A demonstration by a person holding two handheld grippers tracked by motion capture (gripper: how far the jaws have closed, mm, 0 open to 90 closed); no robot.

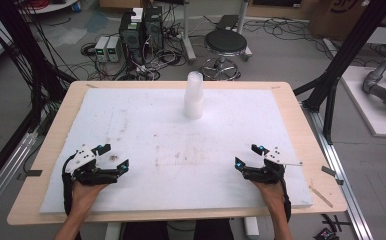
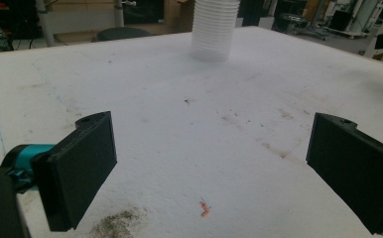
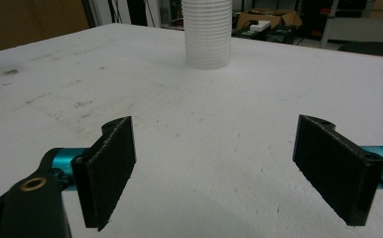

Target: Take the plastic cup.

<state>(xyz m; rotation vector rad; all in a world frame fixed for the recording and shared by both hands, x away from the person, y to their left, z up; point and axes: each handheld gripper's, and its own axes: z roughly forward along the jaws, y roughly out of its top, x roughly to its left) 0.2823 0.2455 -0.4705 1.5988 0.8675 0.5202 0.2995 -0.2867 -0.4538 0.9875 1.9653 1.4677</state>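
We see the stack of white plastic cups standing upright at the upper middle of the high view, on the white foam sheet that covers the tabletop, near its far edge. Its long axis runs straight up. Our left gripper rests at the lower left and our right gripper at the lower right, both well apart from the stack and both with fingers spread wide and nothing between them. In the left gripper view the stack sits at the top, slightly right of centre; in the right gripper view it sits at the top centre, dead ahead between the fingers. We judge the two hands about equally far, the right perhaps slightly nearer and better lined up for a straight reach.
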